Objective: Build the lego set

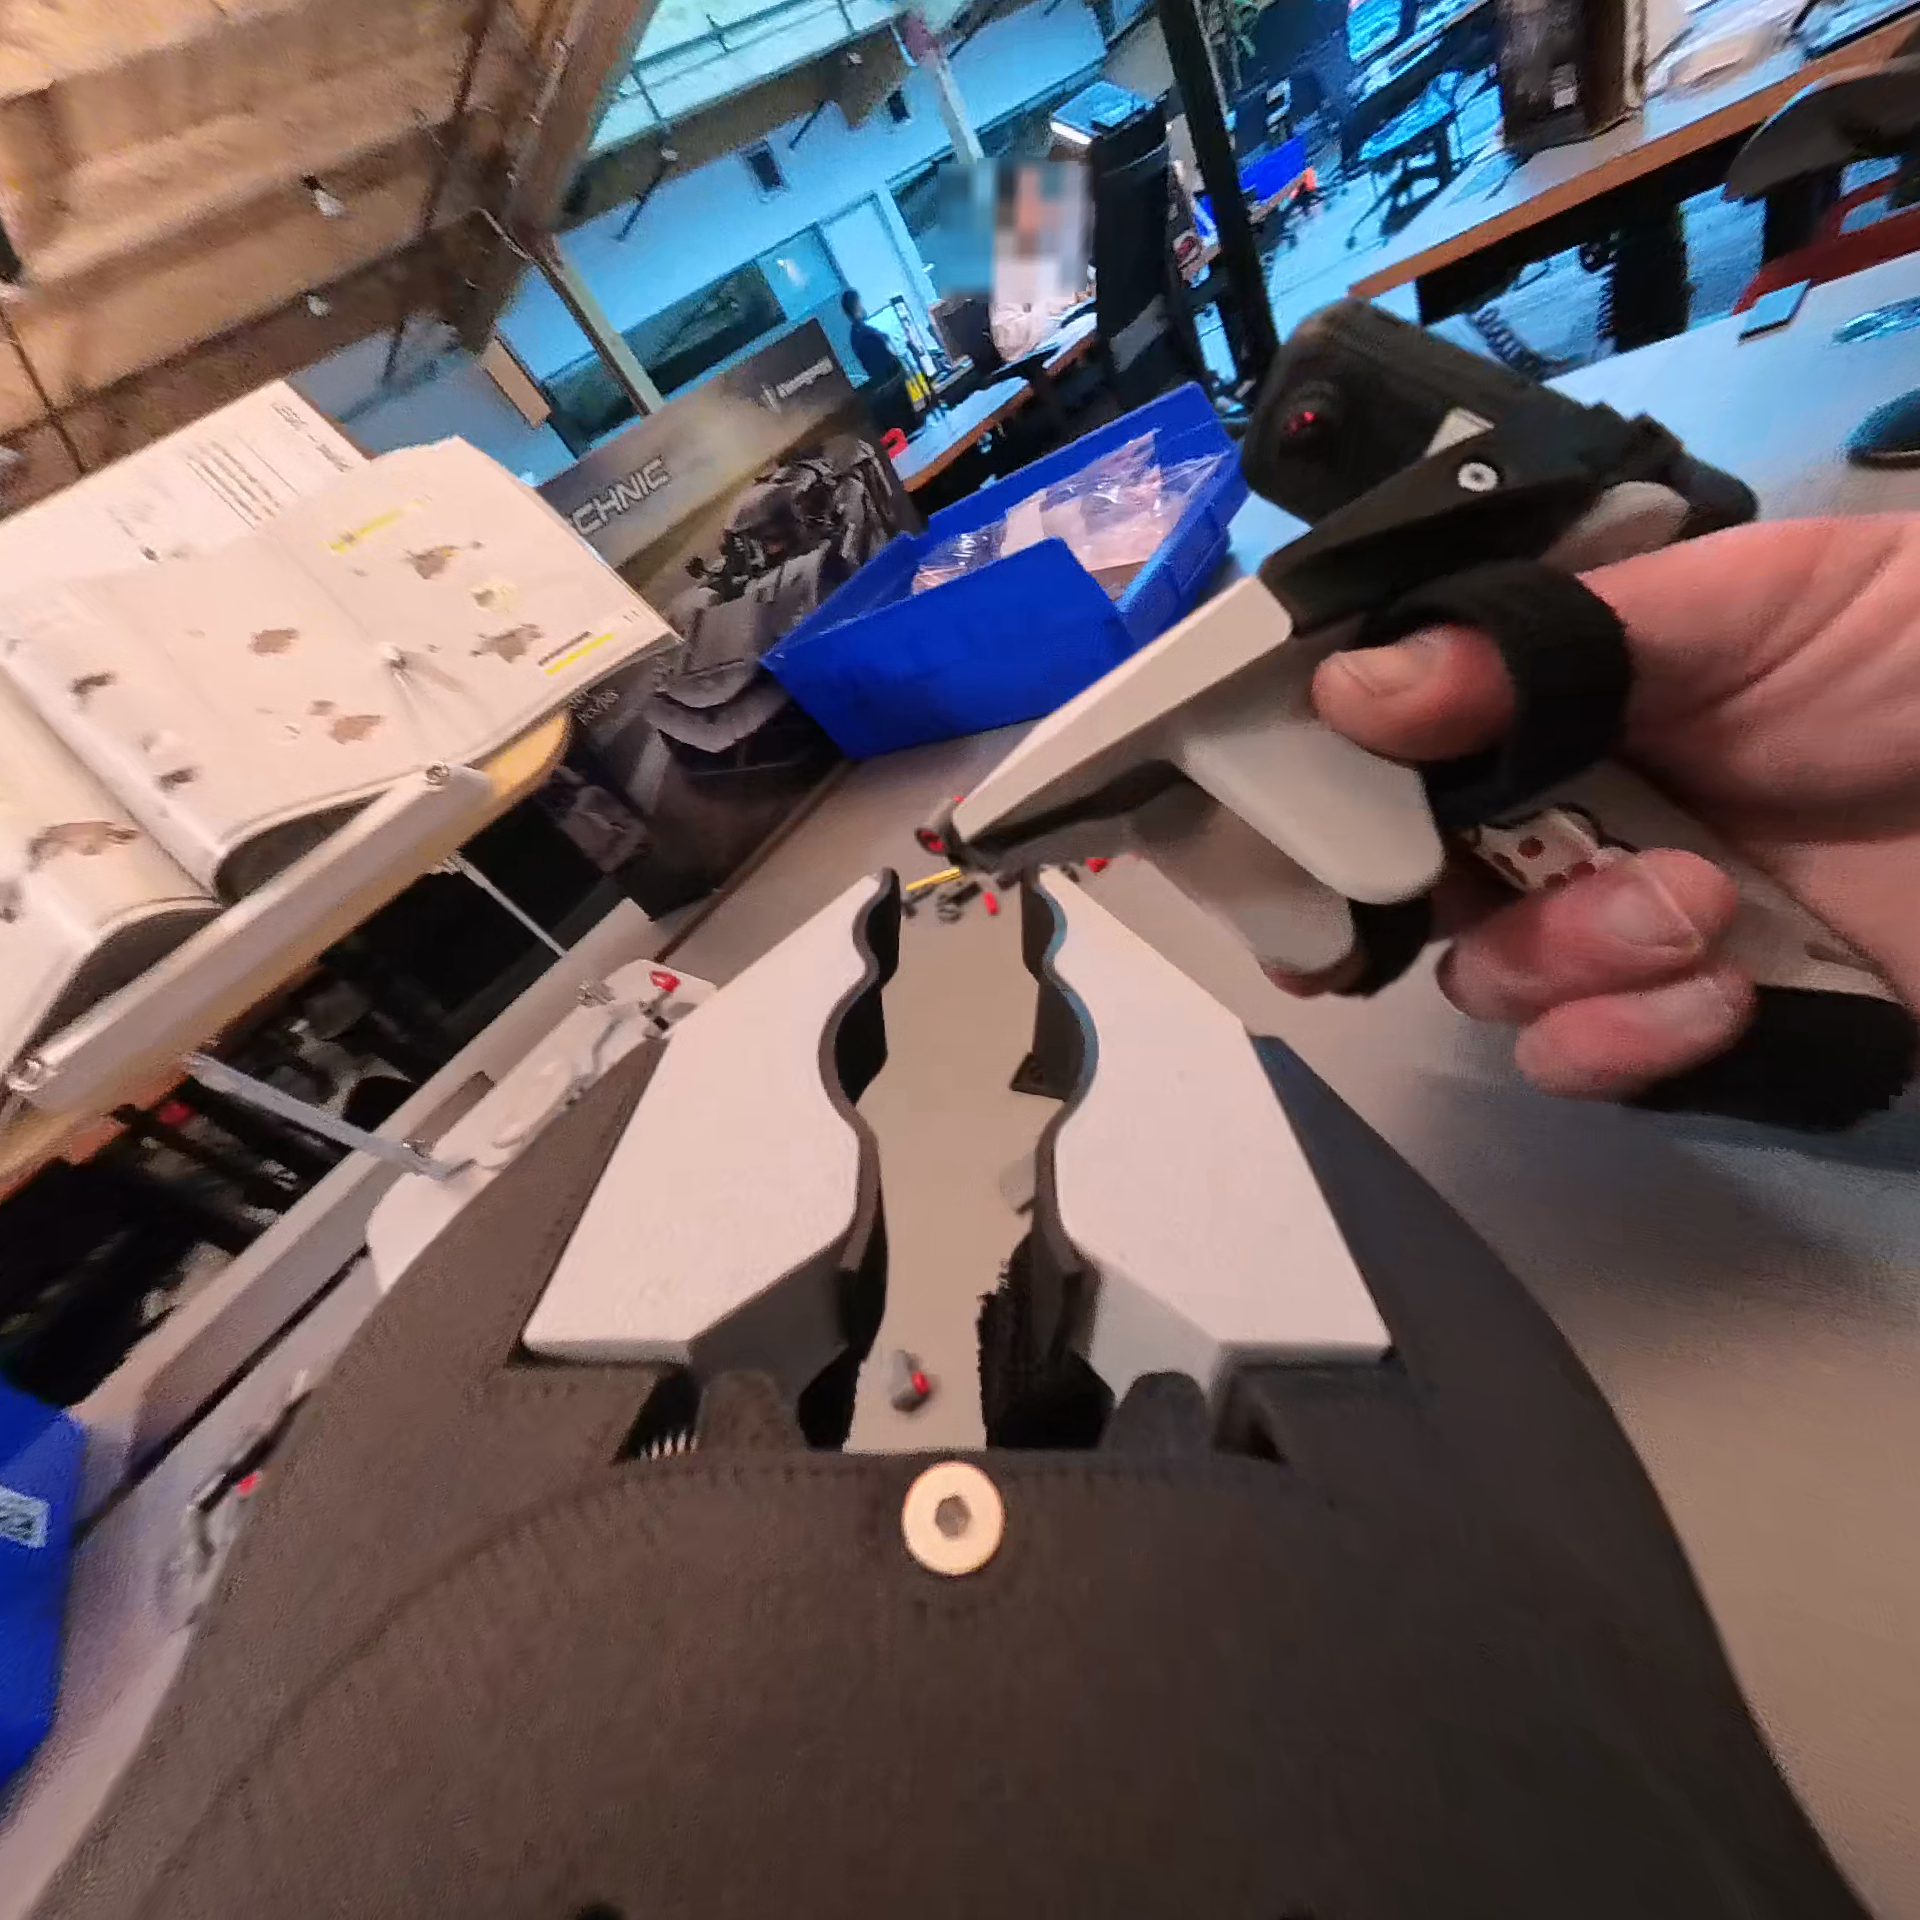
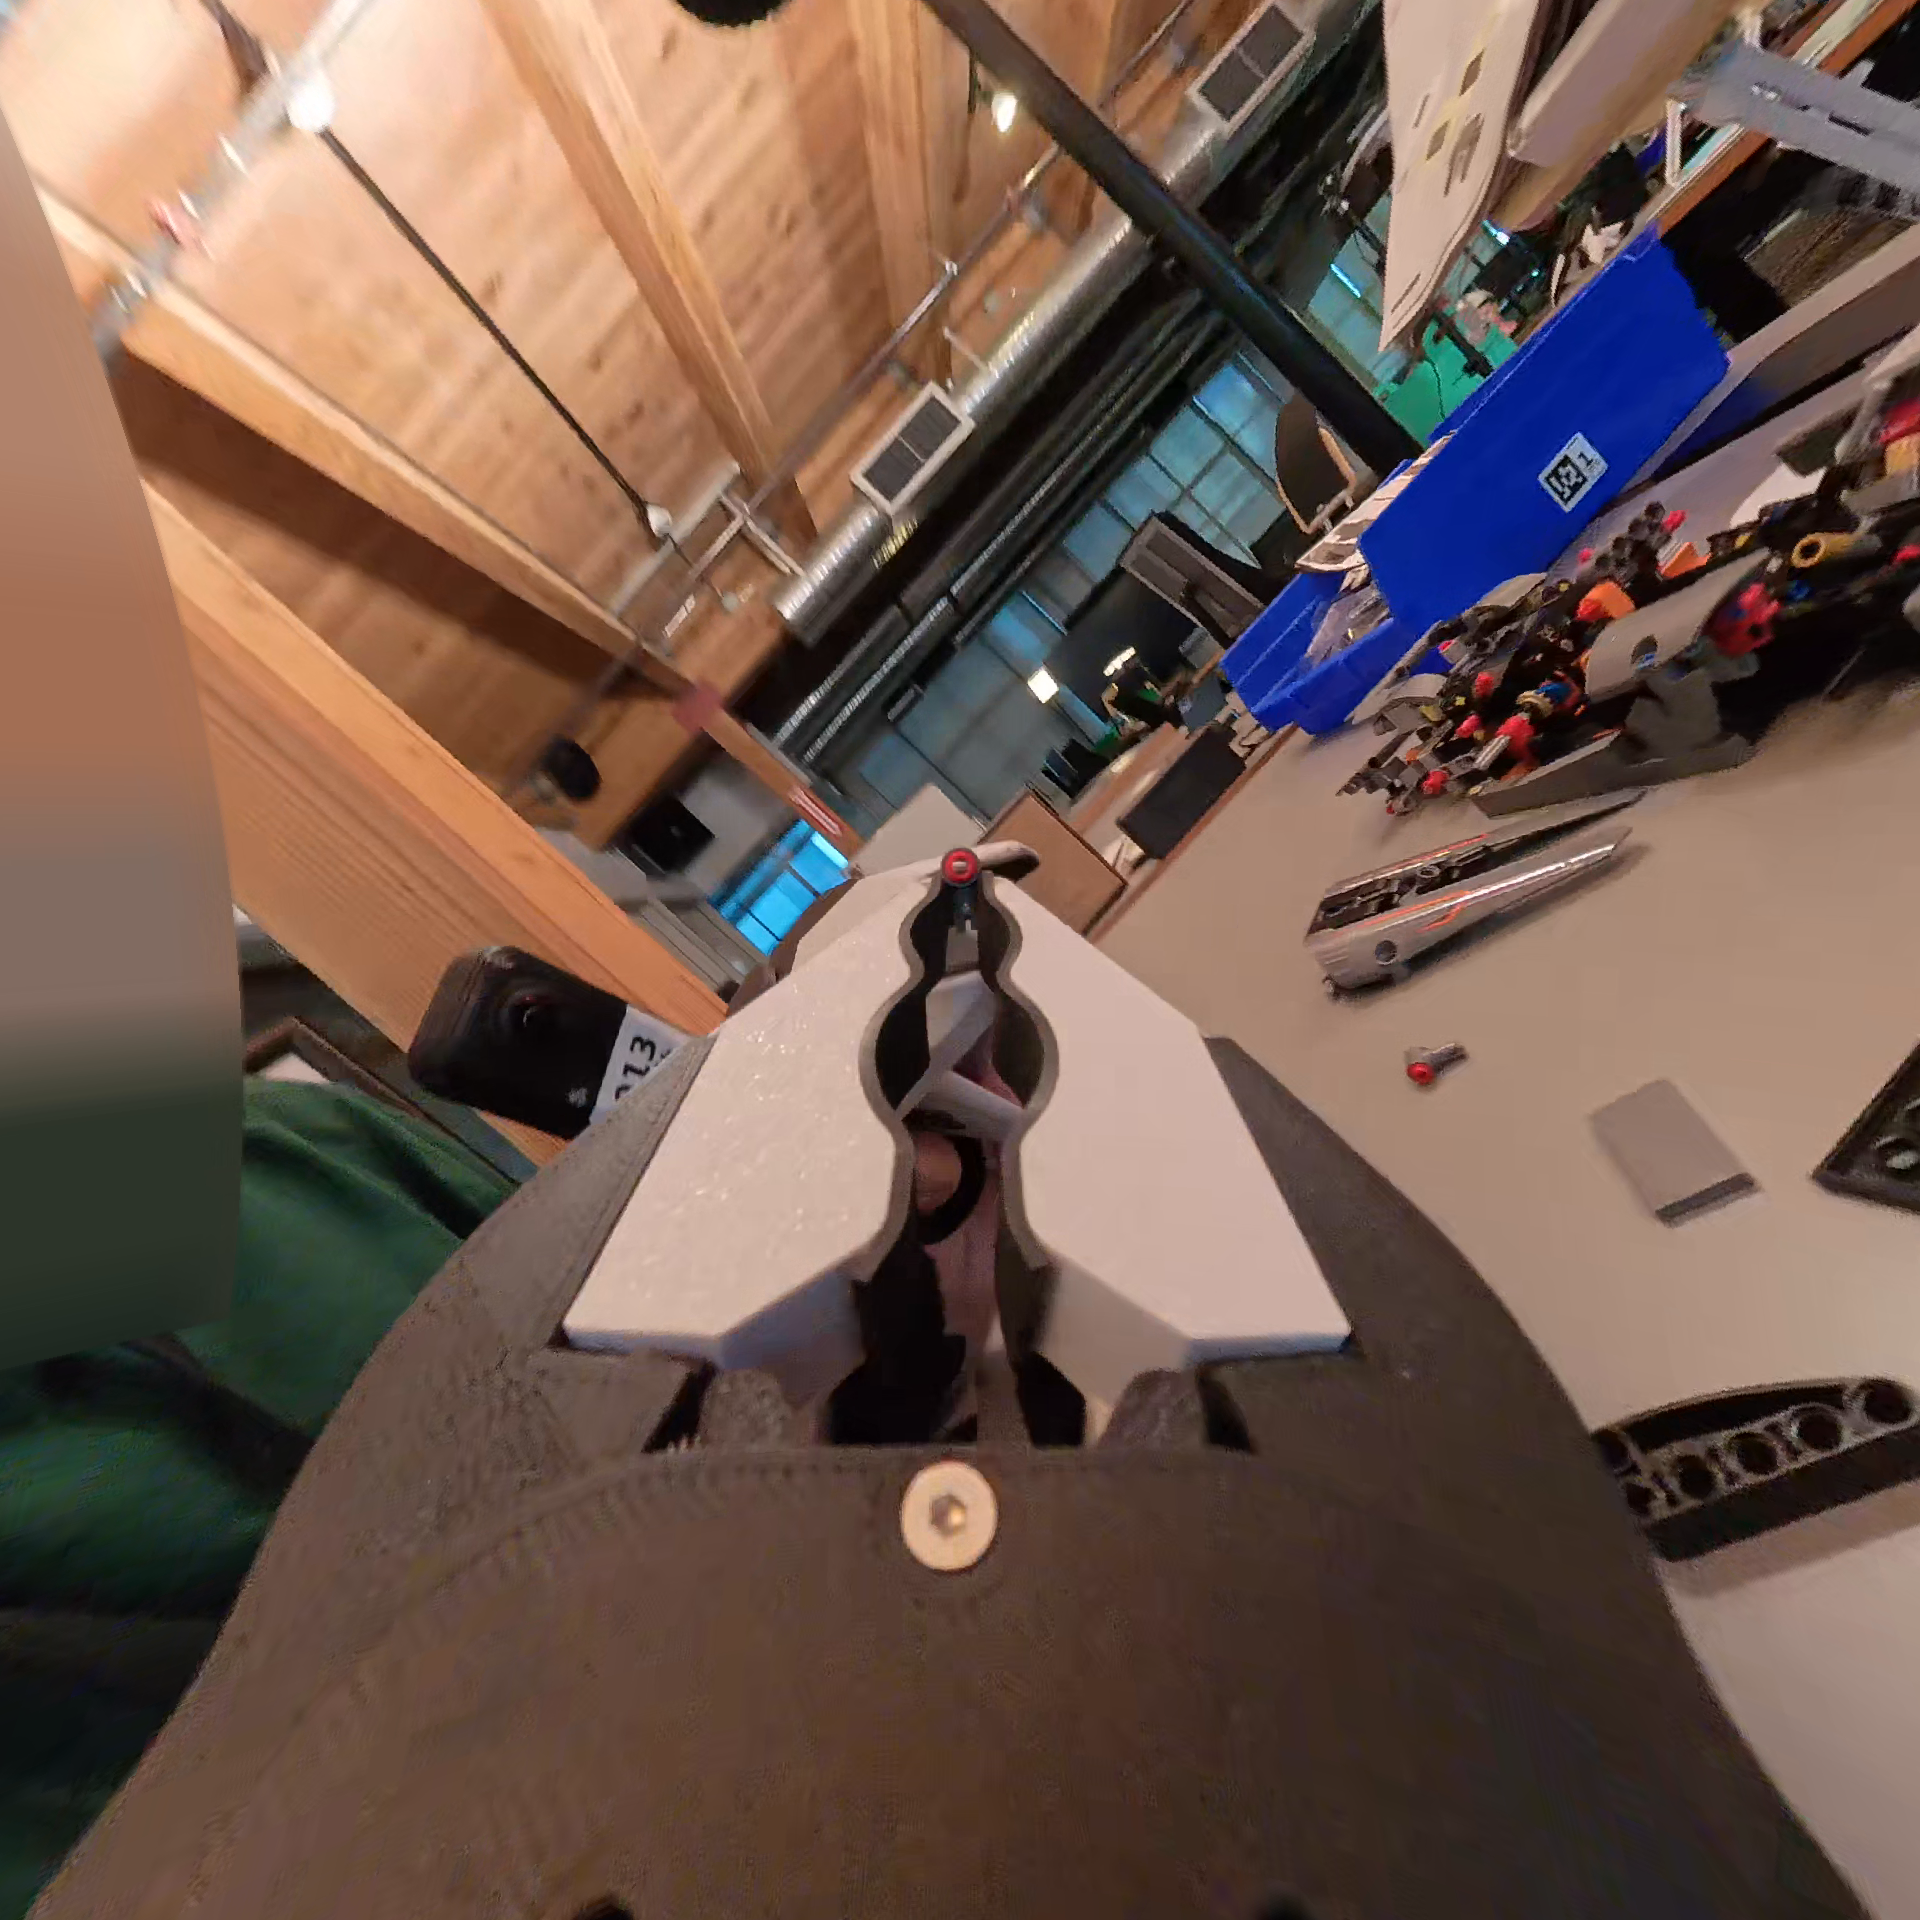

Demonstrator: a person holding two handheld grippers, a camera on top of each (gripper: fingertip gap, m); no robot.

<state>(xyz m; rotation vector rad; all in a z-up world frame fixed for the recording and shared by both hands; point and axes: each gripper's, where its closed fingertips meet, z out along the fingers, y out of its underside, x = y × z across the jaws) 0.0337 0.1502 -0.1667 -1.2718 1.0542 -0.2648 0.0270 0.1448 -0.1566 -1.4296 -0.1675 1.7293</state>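
The table [image 2: 1351, 1195] runs ahead and to the right of my right claw [image 2: 961, 883]. The largest task item, the partly built model [image 2: 1621, 675], sits far forward and right of that claw, against a blue bin [image 2: 1507, 499]. Nearer along the same side lies a long silver body panel [image 2: 1455, 904], its long axis pointing away and to the right. Closer still are a flat grey tile [image 2: 1668, 1158], a black perforated beam [image 2: 1756, 1455] beside the claw body, and a loose red-tipped pin [image 2: 1432, 1064].

My right claw is clamped together on a small red pin piece [image 2: 959, 862], which is gripped at the very tips and projects forward. In the left wrist view, this right claw [image 1: 951, 836] reaches in from the right, held by my right hand [image 1: 1662, 831]. Its tip ends just ahead of and slightly above the mouth of my left claw [image 1: 961, 904].

My left claw stands apart and empty, with a clear gap between its fingers [image 1: 748, 1091]. Small red, yellow and black parts [image 1: 951, 894] lie on the table just beyond its tips.

Controlling relation: the held pin is directly forward of the left claw's gap, so the left claw is the nearer receiver. The model is well apart from both. I judge the next move to be a handover or a mating of small parts at the left claw's mouth. It requires fine alignment of the pin axis.
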